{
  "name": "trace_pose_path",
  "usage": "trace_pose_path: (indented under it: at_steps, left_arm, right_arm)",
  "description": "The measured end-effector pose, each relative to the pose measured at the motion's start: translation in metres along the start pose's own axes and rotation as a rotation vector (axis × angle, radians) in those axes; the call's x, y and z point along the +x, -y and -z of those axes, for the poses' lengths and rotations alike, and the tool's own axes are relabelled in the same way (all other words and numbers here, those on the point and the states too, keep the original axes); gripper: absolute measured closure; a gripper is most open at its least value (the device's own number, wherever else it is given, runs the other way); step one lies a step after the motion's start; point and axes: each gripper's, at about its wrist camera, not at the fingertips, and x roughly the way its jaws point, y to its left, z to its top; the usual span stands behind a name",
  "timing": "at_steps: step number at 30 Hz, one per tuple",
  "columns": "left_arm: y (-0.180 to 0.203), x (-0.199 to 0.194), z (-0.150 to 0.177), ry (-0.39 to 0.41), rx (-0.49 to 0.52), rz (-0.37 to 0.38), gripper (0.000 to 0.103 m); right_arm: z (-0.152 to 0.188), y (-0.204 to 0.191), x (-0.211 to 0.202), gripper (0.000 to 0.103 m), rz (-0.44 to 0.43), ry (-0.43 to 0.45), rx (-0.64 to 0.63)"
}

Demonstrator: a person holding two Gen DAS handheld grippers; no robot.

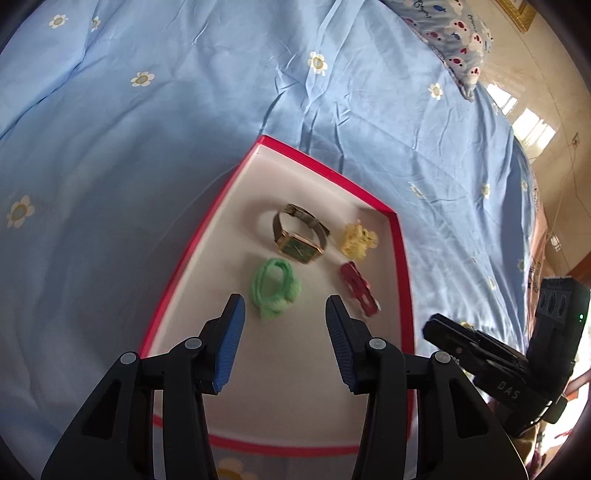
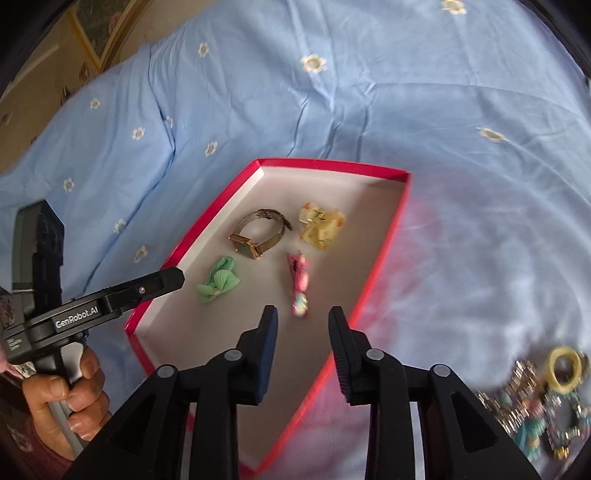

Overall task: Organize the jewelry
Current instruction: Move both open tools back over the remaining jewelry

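Note:
A red-rimmed white box lies on the bed. Inside lie a gold watch with a green face, a green hair tie, a yellow claw clip and a red patterned hair clip. My left gripper is open and empty above the box, close to the green tie. My right gripper is open and empty over the box's right rim. A pile of loose jewelry with a yellow ring lies on the sheet at the right.
The blue flowered bedsheet surrounds the box. A patterned pillow lies at the far right corner of the bed. The right gripper's body shows right of the box, and the left gripper's body shows at its left.

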Motion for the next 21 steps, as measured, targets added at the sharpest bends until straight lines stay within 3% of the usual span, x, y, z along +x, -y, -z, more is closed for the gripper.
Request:
trace_pose_path:
  at_steps: [21]
  left_arm:
    - [0.09, -0.004, 0.04, -0.063, 0.16, 0.126, 0.059]
  right_arm:
    - [0.078, 0.083, -0.112, 0.065, 0.16, 0.094, 0.186]
